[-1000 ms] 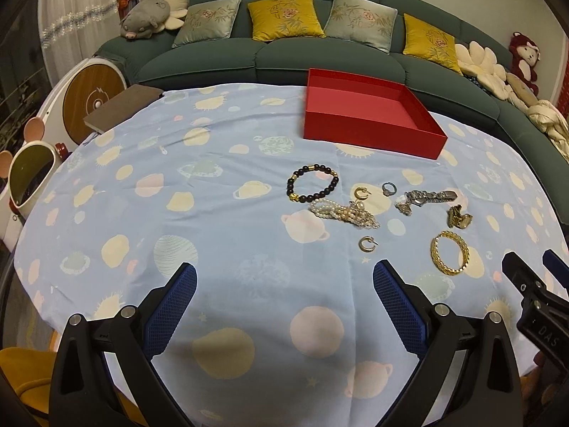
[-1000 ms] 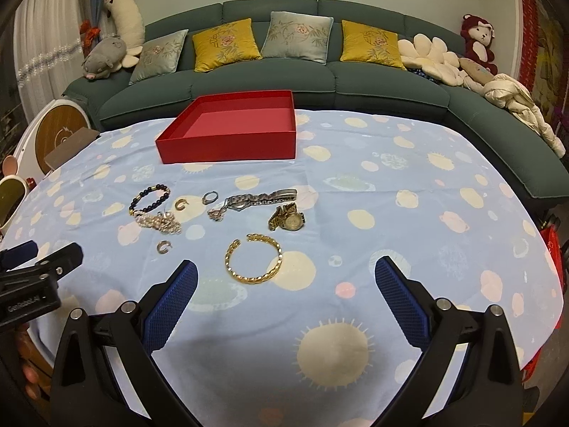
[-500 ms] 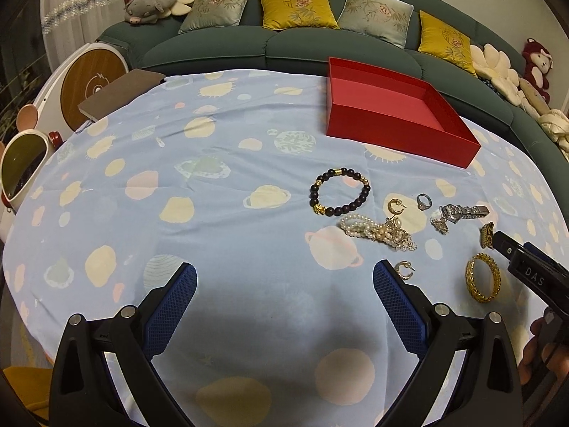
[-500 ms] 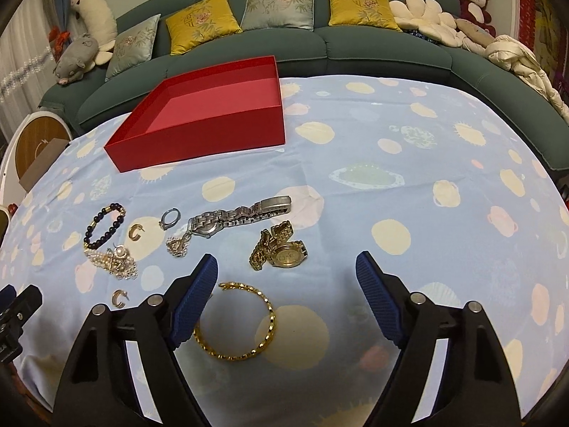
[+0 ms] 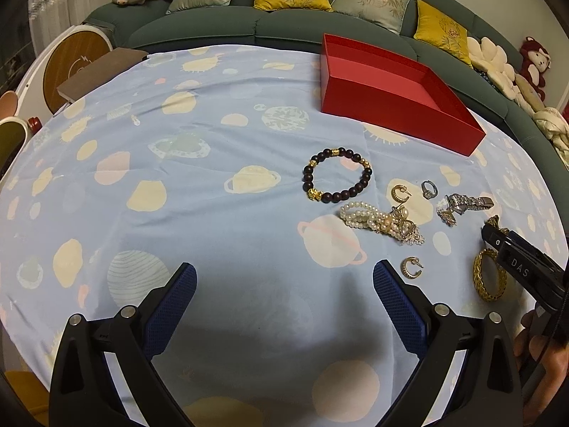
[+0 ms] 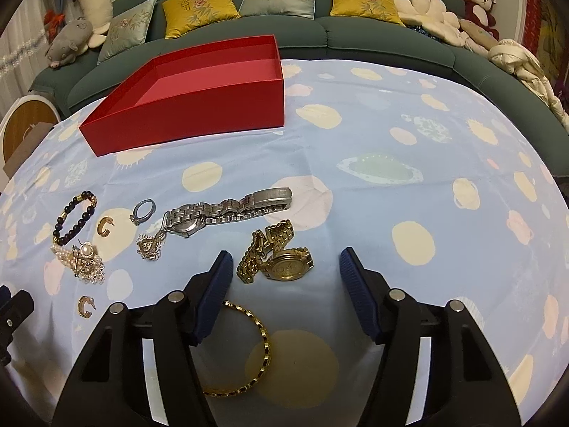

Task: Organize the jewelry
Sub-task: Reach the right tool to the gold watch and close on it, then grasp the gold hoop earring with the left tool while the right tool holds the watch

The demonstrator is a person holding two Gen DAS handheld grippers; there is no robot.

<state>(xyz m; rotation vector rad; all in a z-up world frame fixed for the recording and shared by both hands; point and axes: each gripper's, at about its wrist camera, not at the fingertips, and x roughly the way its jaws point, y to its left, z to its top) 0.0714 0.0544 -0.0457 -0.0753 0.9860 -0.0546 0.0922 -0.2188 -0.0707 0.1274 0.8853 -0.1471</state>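
Note:
Jewelry lies on a blue planet-print cloth before an empty red box (image 6: 185, 106), which also shows in the left wrist view (image 5: 398, 103). My right gripper (image 6: 284, 277) is open, its fingers either side of a gold watch (image 6: 281, 259), low over it. A gold bangle (image 6: 249, 348) lies under its left finger. A silver watch (image 6: 220, 213), a ring (image 6: 144, 210), a brooch (image 6: 151, 245), gold hoop earrings (image 6: 105, 226), a pearl bracelet (image 6: 83, 261) and a dark bead bracelet (image 6: 73, 220) lie to the left. My left gripper (image 5: 284, 295) is open and empty, left of the bead bracelet (image 5: 336, 176) and pearls (image 5: 380, 222).
A green sofa (image 6: 355, 32) with cushions and soft toys curves behind the table. A brown board (image 5: 103, 71) lies at the table's far left edge. The right gripper's body (image 5: 522, 270) reaches in at the right edge of the left wrist view, over the bangle (image 5: 489, 279).
My right gripper has moved forward and down, from behind the bangle to around the gold watch. My left gripper has drifted forward and left; jewelry now sits right of it.

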